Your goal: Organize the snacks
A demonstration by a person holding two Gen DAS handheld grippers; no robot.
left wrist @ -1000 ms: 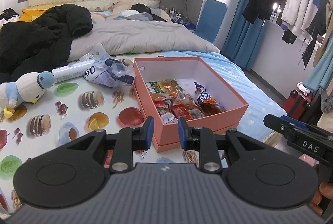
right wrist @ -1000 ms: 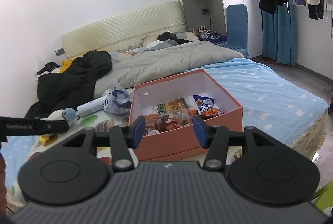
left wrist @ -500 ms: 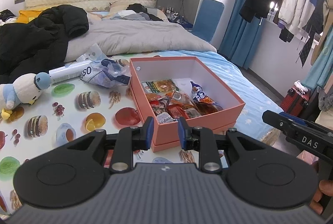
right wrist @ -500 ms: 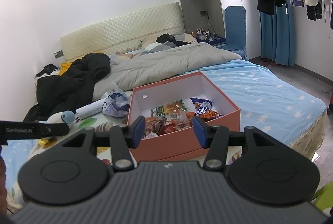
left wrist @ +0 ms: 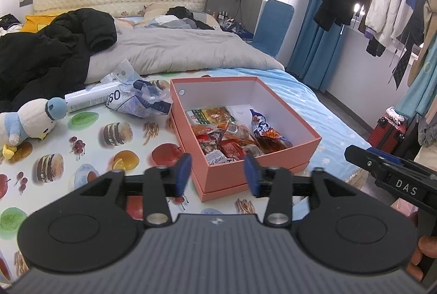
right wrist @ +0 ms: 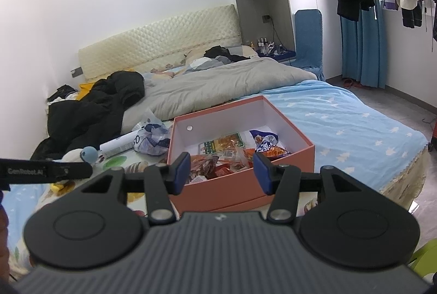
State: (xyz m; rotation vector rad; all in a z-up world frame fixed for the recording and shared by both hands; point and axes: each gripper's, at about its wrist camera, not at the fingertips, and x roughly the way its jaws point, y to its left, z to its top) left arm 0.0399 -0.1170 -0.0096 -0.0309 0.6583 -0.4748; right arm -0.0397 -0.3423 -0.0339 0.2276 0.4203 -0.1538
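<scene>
**Box dead ahead of both claws, snacks below the finger line**

Left side first: plush toy and a white tube lie on the food-print cloth, with a crumpled blue-white bag touching the box's far-left corner. None of these is near a claw.

Centre: left gripper hangs just short of the salmon box, near its front-left corner. Its jaws have just been opening and now stand moderately wide, nothing between them. The snack packets sit ahead of and below the fingertips, bunched in the box's near-left half; the far-right floor of the box is bare white.

The box's long axis runs away from the claws and slightly rightward, so a reach goes over the near wall.

Right: right gripper faces the same box over the near wall, jaws equally part-open and empty. The blue-topped packet lies just beyond its right finger.

Judgement: both hands are close; the left looks slightly nearer the red packets at the near-left.
</scene>
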